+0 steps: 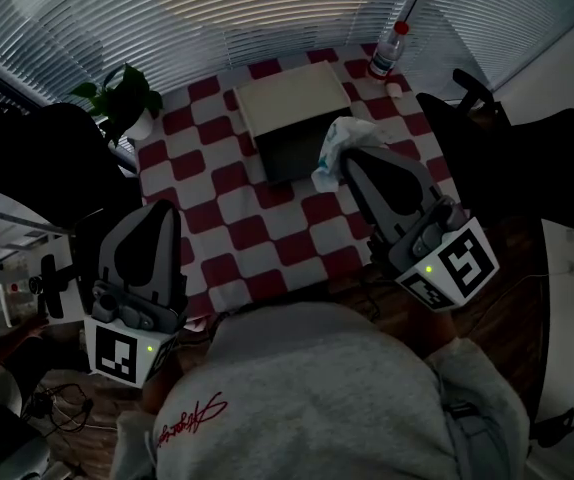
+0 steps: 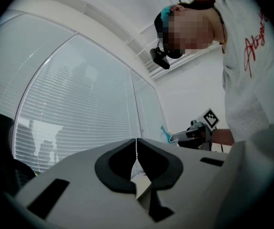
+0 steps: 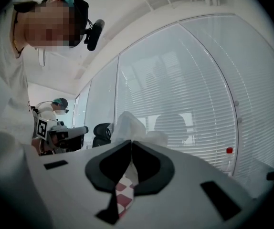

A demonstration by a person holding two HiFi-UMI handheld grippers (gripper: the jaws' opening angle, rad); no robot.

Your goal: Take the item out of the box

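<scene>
Red-and-white checked tablecloth (image 1: 237,218) by a wall of window blinds (image 1: 217,8).
The right gripper (image 1: 352,163) is clamped on a crumpled white tissue (image 1: 333,148), held up beside the box (image 1: 292,108). The left gripper (image 1: 162,208) hangs off the table's near-left edge, jaws together with nothing between them. A water bottle (image 1: 389,50), a potted plant (image 1: 122,98) and an office chair (image 1: 477,93) ring the table.

A table (image 1: 237,218) patterned in red and white checks is carrying a cream-topped box (image 1: 292,103) at its far middle. A clear bottle (image 1: 388,51) with a red cap is standing upright at the far right corner, with a small white object (image 1: 395,90) lying just beside it.
</scene>
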